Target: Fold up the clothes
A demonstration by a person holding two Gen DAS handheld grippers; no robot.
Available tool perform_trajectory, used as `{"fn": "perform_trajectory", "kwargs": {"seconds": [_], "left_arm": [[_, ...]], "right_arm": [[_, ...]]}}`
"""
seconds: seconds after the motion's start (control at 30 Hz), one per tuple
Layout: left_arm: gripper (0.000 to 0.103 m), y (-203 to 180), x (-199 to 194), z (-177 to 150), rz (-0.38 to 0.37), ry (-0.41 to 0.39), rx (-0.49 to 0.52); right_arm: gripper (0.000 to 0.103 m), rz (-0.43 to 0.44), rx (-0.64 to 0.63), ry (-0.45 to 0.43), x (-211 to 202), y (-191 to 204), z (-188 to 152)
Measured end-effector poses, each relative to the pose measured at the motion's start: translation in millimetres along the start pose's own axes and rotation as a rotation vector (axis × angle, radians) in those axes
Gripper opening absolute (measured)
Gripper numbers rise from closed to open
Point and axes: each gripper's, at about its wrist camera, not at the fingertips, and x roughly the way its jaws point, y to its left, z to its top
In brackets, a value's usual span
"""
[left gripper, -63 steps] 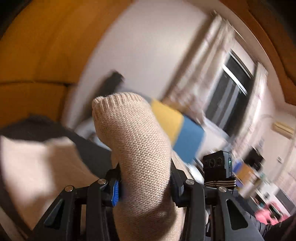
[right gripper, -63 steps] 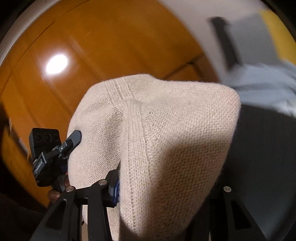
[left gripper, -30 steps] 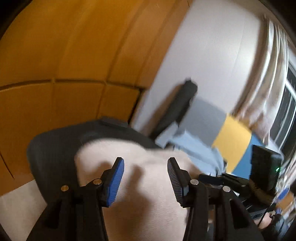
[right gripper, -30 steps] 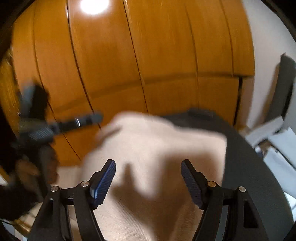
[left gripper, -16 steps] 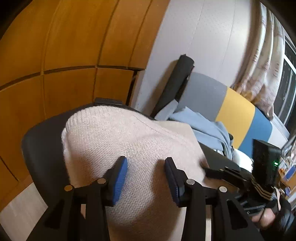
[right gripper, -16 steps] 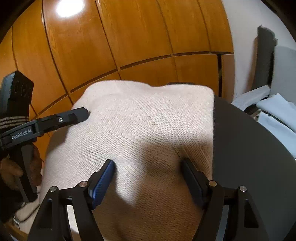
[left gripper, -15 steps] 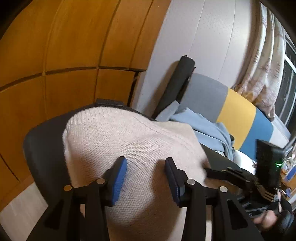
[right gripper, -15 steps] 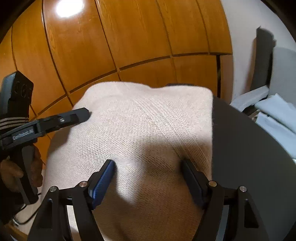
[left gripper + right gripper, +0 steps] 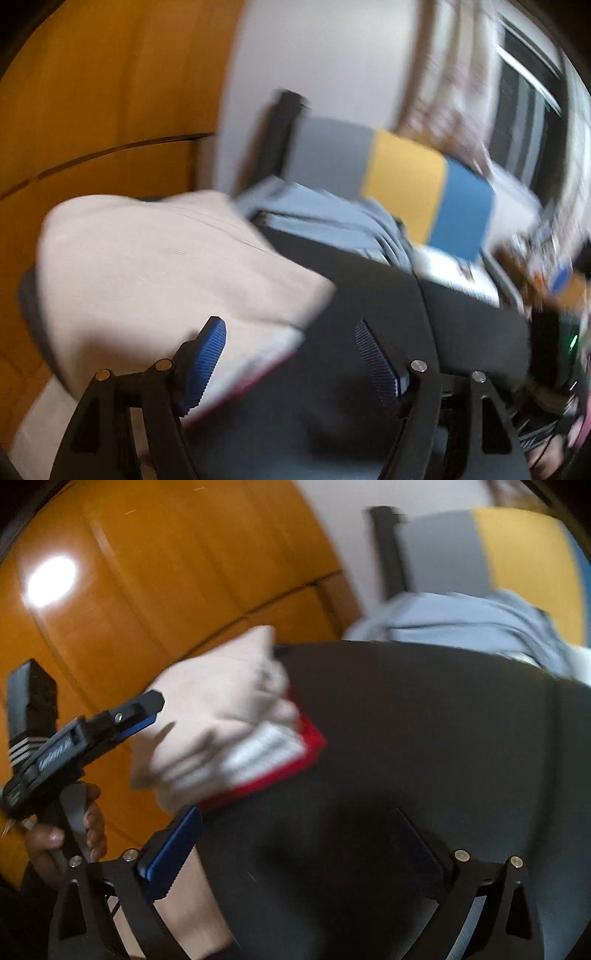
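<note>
Right wrist view shows our folded beige sweater [image 9: 221,694] stacked at centre left. Both our left gripper [image 9: 291,354] and right gripper [image 9: 295,849] are opening, empty. We judge the blue garment [image 9: 461,620], upper right, still awaits folding.

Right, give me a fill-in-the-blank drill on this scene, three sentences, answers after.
1. The folded beige sweater lies on top of a garment with a ____ edge.
2. The right tongs are opening, with ____ between the pads.
3. Behind the dark surface lies a crumpled light ____ garment.

Missing words: red; nothing; blue
</note>
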Motion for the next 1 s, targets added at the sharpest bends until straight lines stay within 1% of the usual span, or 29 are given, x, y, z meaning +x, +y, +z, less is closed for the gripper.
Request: {"fn": "perform_trajectory", "kwargs": {"seconds": [0.1, 0.13, 0.2, 0.23, 0.37, 0.4, 0.43, 0.57, 0.6, 0.7, 0.77, 0.8, 0.9, 0.93, 1.0], "left_arm": [[0.075, -49.5, 7.5, -16.1, -0.074, 0.036, 0.06], [0.075, -64.3, 8.7, -20.8, -0.099, 0.051, 0.081], [0.075, -92.7, 10.1, -30.0, -0.148, 0.085, 0.129], [0.075, -107.0, 10.8, -34.6, -0.173, 0.101, 0.152], [0.075, -159.3, 8.2, -55.4, -0.268, 0.16, 0.254], [0.075, -168.8, 6.9, -60.9, -0.29, 0.171, 0.278], [0.075, -176.0, 5.8, -64.6, -0.308, 0.179, 0.297], [0.075, -196.3, 1.0, -75.7, -0.342, 0.187, 0.353], [0.075, -199.5, 1.7, -77.4, -0.347, 0.191, 0.362], [0.075, -201.3, 7.3, -78.2, -0.359, 0.218, 0.35], [0.074, -200.3, 9.1, -79.3, -0.361, 0.226, 0.348], [0.074, -199.3, 11.7, -79.5, -0.357, 0.229, 0.348], [0.074, -197.0, 21.8, -80.5, -0.345, 0.245, 0.348], [0.074, -197.7, 25.2, -81.7, -0.347, 0.257, 0.346], [0.074, -199.2, 32.0, -84.2, -0.351, 0.279, 0.343]], "right_arm": [[0.103, -0.058, 0.021, -0.071, -46.8, -17.6, -23.1], [0.103, -0.081, 0.023, -0.073, -60.2, -22.3, -30.6], [0.103, -0.137, 0.028, -0.036, -72.7, -31.6, -46.8], [0.103, -0.173, 0.031, -0.031, -79.8, -36.5, -56.6], [0.103, -0.319, 0.101, -0.089, -122.5, -59.1, -94.0], [0.103, -0.36, 0.122, -0.102, -132.8, -64.8, -101.2], [0.103, -0.42, 0.143, -0.121, -146.5, -71.3, -108.8], [0.103, -0.67, 0.203, -0.236, -209.6, -87.5, -130.2], [0.103, -0.719, 0.234, -0.246, -221.9, -94.1, -134.4], [0.103, -0.836, 0.381, -0.241, -256.5, -125.3, -150.2], [0.102, -0.764, 0.532, -0.296, -282.3, -151.0, -170.3], [0.102, -0.746, 0.577, -0.315, -291.1, -158.7, -177.4], [0.1, -0.73, 0.65, -0.393, -322.2, -171.9, -191.9], [0.1, -0.726, 0.664, -0.407, -331.4, -176.1, -195.7], [0.1, -0.724, 0.684, -0.408, -346.0, -185.5, -201.9]]}}
